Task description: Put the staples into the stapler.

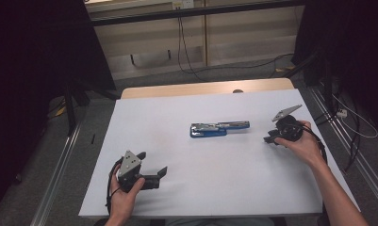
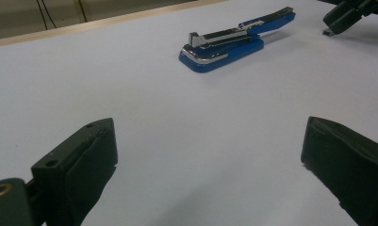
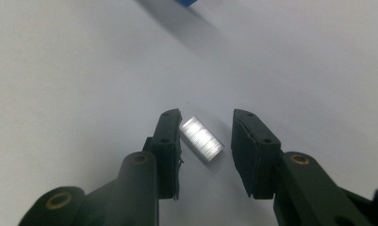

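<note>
Staple strip (image 3: 203,140) on the table (image 3: 73,70) between the part-open right claw (image 3: 206,141), ungripped; left claw (image 2: 210,155) wide, empty.

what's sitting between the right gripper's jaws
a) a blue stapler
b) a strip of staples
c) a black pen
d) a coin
b: the right gripper view shows a silvery strip of staples lying on the white table between the right gripper's jaws, with a gap on one side.
</note>
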The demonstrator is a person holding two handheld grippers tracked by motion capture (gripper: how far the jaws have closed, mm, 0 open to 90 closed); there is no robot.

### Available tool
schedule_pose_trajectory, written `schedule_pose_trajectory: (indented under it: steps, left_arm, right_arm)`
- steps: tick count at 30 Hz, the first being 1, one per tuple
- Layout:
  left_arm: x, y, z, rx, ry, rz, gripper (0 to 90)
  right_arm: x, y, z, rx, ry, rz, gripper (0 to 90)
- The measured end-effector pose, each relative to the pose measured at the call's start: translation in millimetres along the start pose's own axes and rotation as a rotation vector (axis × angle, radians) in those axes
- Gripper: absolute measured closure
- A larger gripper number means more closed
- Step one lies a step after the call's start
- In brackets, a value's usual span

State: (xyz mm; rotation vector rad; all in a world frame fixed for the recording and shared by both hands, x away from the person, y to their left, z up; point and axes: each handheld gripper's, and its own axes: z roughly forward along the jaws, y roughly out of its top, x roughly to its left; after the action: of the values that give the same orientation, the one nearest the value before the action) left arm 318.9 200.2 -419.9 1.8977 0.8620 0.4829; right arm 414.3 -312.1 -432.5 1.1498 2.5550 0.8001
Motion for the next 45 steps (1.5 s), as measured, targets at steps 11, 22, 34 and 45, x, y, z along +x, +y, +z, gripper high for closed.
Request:
schedule_pose_trajectory:
  steps: [11,22,34,45]
  left_arm:
    - [-0.2,-0.7,3.7,0.017,-0.004,0.015,4.5]
    - [0.7,-0.7,4.9,0.02,-0.006,0.017,4.5]
    - [1.2,-0.5,4.5,0.016,-0.009,0.012,4.5]
    - [0.8,-0.4,4.9,0.017,-0.016,0.011,4.5]
  right_arm:
    - [1.9,2.7,4.7,0.028,0.012,-0.02,67.9]
    - [1.4,4.2,4.7,0.043,0.023,-0.024,75.3]
    - [2.9,7.9,5.9,0.072,0.026,-0.002,79.3]
    - [4.7,8.9,5.9,0.075,0.016,0.011,79.4]
